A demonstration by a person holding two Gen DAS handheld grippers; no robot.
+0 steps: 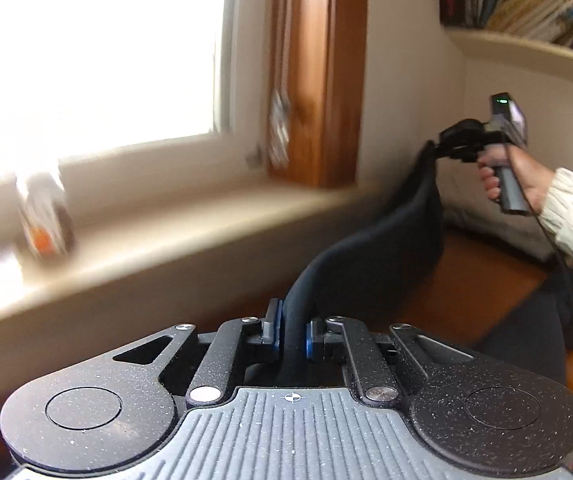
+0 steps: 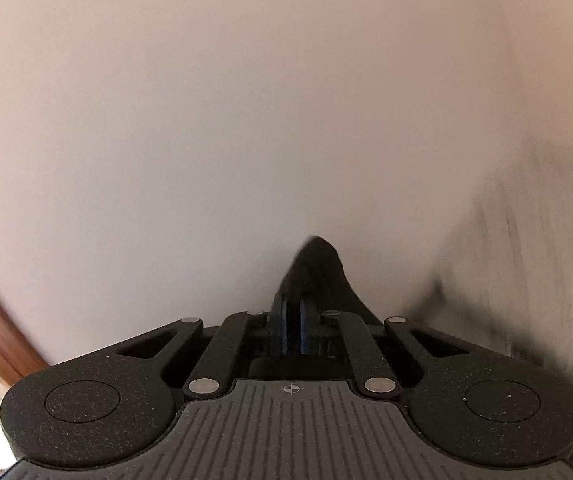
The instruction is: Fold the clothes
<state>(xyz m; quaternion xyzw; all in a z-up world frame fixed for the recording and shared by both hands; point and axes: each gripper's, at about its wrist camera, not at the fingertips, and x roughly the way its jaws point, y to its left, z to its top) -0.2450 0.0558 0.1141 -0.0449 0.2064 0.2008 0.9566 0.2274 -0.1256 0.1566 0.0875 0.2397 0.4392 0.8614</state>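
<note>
while we are holding it aloft, the dark garment (image 1: 402, 236) is stretching lengthwise between left gripper (image 1: 291, 334) and right gripper (image 1: 444, 146) (both clamped on its edge), sagging above the wooden surface (image 1: 470, 280).

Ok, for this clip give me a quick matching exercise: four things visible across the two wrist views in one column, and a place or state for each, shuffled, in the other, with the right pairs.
Things
1. dark navy cloth garment
2. left gripper
3. blurred white-and-orange bottle
4. row of worn books

Places or states
A. on the curved cream shelf, upper right
B. standing on the pale window sill
C. hanging between both grippers
D. clamped on the near end of the fabric

Pairs: 1-C, 2-D, 3-B, 4-A

The right gripper pinches the far end.
</note>
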